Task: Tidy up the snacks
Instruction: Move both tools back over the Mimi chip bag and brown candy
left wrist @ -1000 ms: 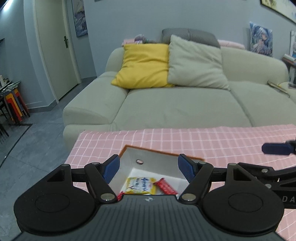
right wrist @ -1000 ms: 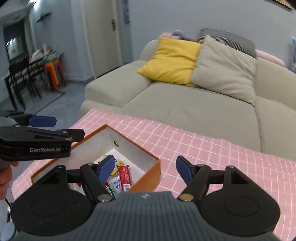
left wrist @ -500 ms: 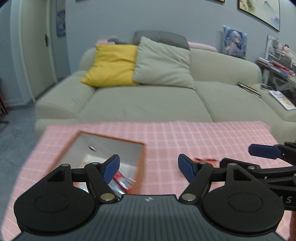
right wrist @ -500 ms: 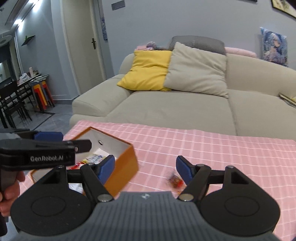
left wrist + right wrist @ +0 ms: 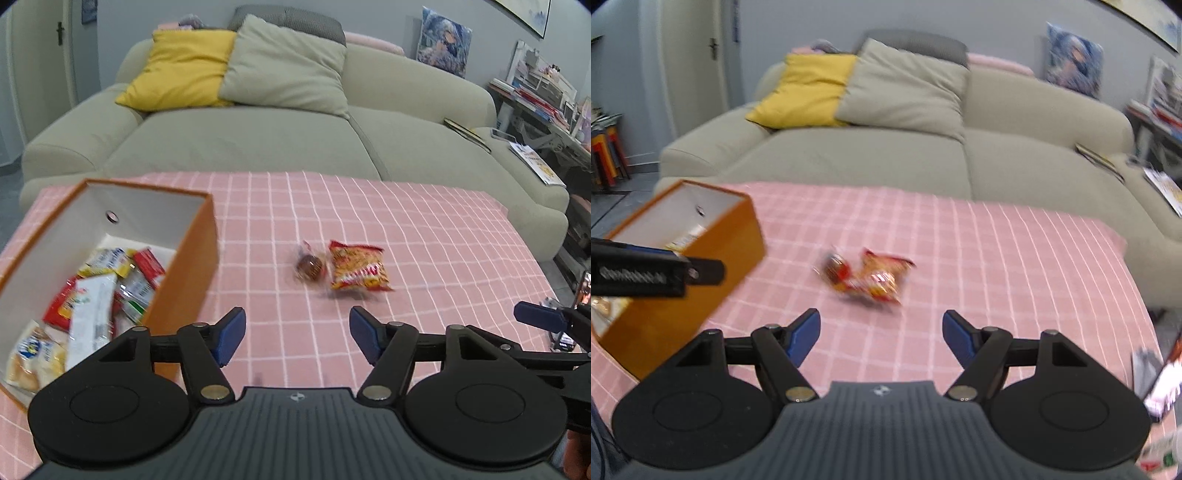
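An orange box (image 5: 192,258) with white inner walls stands at the table's left and holds several snack packets (image 5: 96,291). It also shows in the right wrist view (image 5: 713,254). A red-yellow chip bag (image 5: 356,271) and a small wrapped brown snack (image 5: 309,266) lie side by side mid-table; the bag (image 5: 882,275) and the snack (image 5: 834,269) look blurred in the right wrist view. My left gripper (image 5: 297,341) is open and empty, short of the two snacks. My right gripper (image 5: 881,338) is open and empty, also short of them.
The table has a pink checked cloth (image 5: 424,236). A beige sofa (image 5: 258,147) with a yellow cushion (image 5: 181,66) and a grey cushion (image 5: 284,62) stands behind it. A cluttered desk (image 5: 546,96) is at the right. A door (image 5: 698,62) is at far left.
Both views have swung right from the box towards the table's middle. The two loose snacks now lie ahead of both grippers. Both grippers stay open.
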`<state>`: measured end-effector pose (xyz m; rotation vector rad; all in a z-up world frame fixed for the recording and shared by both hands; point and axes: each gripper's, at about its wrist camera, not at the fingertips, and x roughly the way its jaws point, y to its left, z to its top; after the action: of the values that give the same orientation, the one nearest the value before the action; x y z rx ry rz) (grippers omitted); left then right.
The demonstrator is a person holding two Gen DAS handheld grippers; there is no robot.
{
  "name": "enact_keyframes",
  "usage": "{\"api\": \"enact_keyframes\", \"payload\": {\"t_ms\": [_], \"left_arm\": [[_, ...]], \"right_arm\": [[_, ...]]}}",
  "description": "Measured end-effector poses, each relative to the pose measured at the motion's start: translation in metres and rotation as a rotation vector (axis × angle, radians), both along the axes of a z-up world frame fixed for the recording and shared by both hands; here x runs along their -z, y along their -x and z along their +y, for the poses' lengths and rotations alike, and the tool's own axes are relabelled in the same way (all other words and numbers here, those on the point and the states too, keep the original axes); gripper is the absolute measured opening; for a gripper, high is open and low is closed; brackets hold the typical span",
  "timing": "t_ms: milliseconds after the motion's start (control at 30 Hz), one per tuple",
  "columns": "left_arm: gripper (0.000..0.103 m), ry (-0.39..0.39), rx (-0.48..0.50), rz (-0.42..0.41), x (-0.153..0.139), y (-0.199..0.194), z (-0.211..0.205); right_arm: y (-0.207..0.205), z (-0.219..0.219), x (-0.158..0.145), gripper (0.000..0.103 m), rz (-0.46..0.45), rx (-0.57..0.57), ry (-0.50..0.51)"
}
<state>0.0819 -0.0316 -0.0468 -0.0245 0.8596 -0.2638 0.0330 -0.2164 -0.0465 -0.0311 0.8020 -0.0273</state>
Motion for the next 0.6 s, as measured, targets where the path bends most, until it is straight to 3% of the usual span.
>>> {"api": "enact_keyframes", "payload": {"t_ms": [333, 600], "left_arm": [[0.072, 0.015, 0.052, 0.042, 0.023, -0.011, -0.021], [0.072, 0.021, 0.052, 0.068, 0.036, -0.040, -0.025]], "right_arm": [[-0.014, -0.027, 0.029, 0.071, 0.058, 0.097, -0.050], [-0.045, -0.028, 0.047, 0.071, 0.084, 0.078, -0.125]]}}
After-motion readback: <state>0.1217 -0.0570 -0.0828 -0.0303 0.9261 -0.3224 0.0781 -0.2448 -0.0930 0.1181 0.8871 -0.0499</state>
